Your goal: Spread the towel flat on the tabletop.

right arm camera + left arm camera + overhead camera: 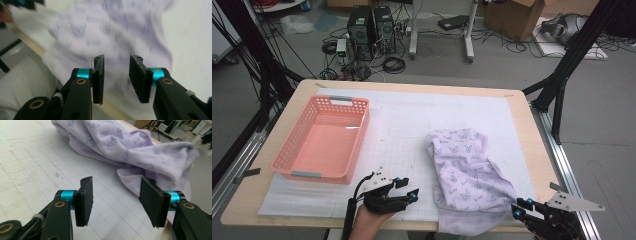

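From the high view, a lilac printed garment [467,172] lies crumpled on the gridded mat [412,125], its near hem hanging over the table edge, with the pink basket [324,137] standing well apart at the left. The left gripper [408,190] sits just left of the cloth, the right gripper [517,207] by its near right corner. In the left gripper view, the jaws stand parted and empty, aimed at a folded hem [130,178], probably to pinch it. The right gripper view is blurred; its jaws gape with nothing between them, above the cloth.
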Tool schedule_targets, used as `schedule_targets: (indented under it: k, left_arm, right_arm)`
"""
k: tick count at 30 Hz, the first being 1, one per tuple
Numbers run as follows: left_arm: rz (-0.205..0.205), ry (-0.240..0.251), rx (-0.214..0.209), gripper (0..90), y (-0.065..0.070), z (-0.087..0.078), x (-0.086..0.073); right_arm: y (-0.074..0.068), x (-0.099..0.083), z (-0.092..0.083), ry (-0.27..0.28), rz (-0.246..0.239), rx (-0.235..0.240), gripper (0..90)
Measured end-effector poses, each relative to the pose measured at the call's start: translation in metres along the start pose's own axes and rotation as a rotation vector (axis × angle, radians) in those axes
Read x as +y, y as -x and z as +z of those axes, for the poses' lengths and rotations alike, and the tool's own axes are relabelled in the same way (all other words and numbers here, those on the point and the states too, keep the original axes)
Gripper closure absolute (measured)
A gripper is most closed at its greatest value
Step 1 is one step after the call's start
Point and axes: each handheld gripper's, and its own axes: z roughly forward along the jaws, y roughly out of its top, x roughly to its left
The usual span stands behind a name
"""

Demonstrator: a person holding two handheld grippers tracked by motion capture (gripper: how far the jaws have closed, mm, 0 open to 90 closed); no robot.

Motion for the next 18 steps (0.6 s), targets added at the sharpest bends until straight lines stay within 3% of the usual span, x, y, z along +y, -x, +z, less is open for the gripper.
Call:
schedule_targets:
  k: [3, 4, 8, 11, 18]
  left_arm:
    - [-0.013, -0.002, 0.025, 45.2, -0.006, 0.008, 0.006]
    - [-0.015, -0.004, 0.033, 45.9, -0.008, 0.011, 0.008]
    - [-0.022, -0.011, 0.047, 48.9, -0.016, 0.02, 0.015]
    - [-0.027, -0.013, 0.053, 48.4, -0.023, 0.024, 0.019]
    - [-0.035, -0.018, 0.068, 46.8, -0.038, 0.035, 0.028]
  right_arm:
    - [0.001, 0.012, -0.001, 0.092, -0.034, -0.053, 61.5]
    - [0.003, 0.014, 0.003, 0.097, -0.033, -0.063, 61.2]
    - [0.015, 0.018, 0.031, 0.071, -0.015, -0.093, 55.9]
    - [0.024, 0.023, 0.056, 0.056, 0.01, -0.088, 52.8]
    - [0.042, 0.046, 0.102, 0.024, 0.019, -0.116, 47.4]
